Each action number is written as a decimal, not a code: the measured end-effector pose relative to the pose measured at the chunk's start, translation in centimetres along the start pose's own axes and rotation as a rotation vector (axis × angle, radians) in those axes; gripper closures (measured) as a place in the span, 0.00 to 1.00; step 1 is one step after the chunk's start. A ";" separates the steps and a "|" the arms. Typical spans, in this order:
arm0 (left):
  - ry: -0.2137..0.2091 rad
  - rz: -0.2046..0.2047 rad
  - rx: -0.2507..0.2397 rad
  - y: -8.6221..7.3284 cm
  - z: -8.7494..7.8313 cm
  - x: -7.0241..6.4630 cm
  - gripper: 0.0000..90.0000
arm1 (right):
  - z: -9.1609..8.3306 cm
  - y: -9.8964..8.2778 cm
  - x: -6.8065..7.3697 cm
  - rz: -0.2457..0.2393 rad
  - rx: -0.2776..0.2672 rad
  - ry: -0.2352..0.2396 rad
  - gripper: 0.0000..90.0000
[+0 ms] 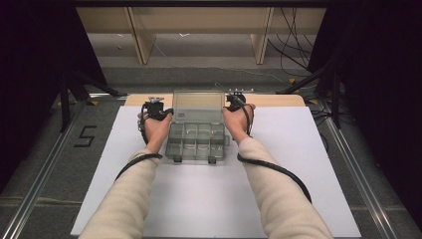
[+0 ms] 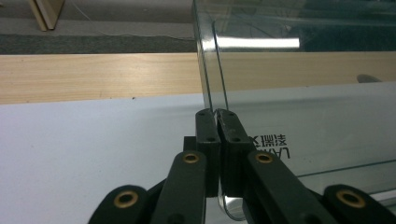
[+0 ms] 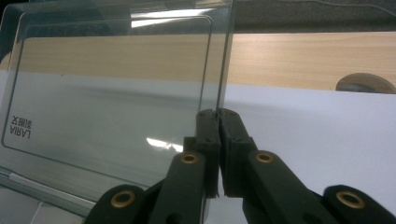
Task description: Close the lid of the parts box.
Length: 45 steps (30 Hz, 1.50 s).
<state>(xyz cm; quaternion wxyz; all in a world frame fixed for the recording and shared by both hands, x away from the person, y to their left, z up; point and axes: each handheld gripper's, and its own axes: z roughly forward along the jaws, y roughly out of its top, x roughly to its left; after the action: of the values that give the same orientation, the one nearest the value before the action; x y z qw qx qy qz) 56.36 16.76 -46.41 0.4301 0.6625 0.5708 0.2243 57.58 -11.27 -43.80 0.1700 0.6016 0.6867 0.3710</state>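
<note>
Clear plastic lid [image 1: 198,106] is being pinched at both side edges by closed left tool [image 2: 218,113] and right tool [image 3: 218,112], risking slipping or cracking.

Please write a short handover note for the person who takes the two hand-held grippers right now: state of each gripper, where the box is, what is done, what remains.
Left hand-held gripper: shut on the left edge of the clear lid.
Right hand-held gripper: shut on the lid's right edge.
Compartment box: on the white sheet, between the two hands; its compartments look empty from above.
Done: the lid is open and stands about upright, gripped at both side edges.
Left: probably swing the lid on its hinge, either closing it down over the base or laying it back. Move both grippers together so the thin plastic does not twist.
</note>
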 end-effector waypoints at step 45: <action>-0.018 0.013 -0.055 0.2 -1.0 -0.1 0.99 | -1.0 1.1 -0.3 -0.120 -0.158 0.038 0.93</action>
<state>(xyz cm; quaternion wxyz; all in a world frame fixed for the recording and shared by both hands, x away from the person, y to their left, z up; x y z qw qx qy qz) 55.62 16.98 -45.69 0.4517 0.6563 0.5562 0.2366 57.74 -11.84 -42.45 0.2258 0.5370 0.6931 0.4246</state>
